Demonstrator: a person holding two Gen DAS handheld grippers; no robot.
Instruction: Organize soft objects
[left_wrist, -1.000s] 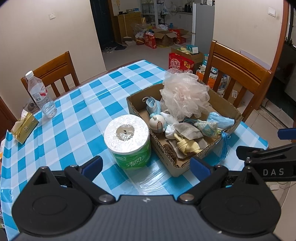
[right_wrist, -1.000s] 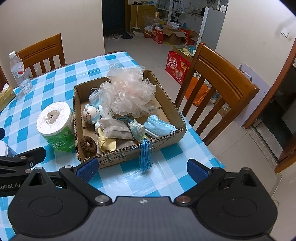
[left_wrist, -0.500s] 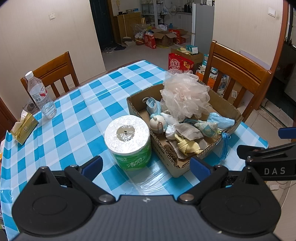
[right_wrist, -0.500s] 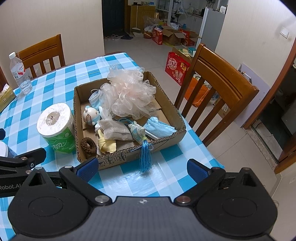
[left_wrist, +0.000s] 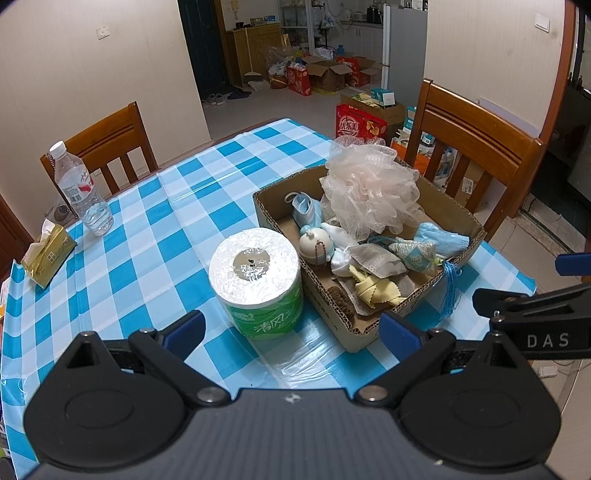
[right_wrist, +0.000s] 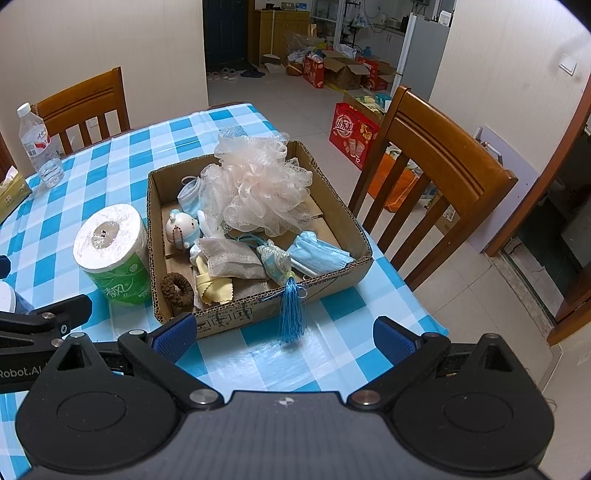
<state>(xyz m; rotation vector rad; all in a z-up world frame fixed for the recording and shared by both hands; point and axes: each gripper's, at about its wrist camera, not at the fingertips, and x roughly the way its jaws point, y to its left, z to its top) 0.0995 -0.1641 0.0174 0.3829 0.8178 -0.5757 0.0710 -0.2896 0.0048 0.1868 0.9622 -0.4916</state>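
A shallow cardboard box (right_wrist: 347, 221) (left_wrist: 266, 210) on the checked table holds a pink bath pouf (right_wrist: 258, 184) (left_wrist: 369, 188), blue face masks (right_wrist: 317, 254), a small plush toy (right_wrist: 181, 230), a grey sachet (right_wrist: 229, 258), a yellow cloth (right_wrist: 212, 288), a brown hair tie (right_wrist: 176, 288) and a blue tassel sachet (right_wrist: 291, 310) hanging over the front wall. A toilet paper roll (left_wrist: 256, 280) (right_wrist: 110, 251) stands left of the box. My left gripper (left_wrist: 291, 330) and right gripper (right_wrist: 282, 336) are both open, empty, held above the table's near edge.
A water bottle (left_wrist: 79, 192) and a yellow tissue pack (left_wrist: 46, 258) sit at the far left. Wooden chairs stand behind the table (left_wrist: 107, 144) and at its right side (right_wrist: 432, 184). The table edge drops off right of the box.
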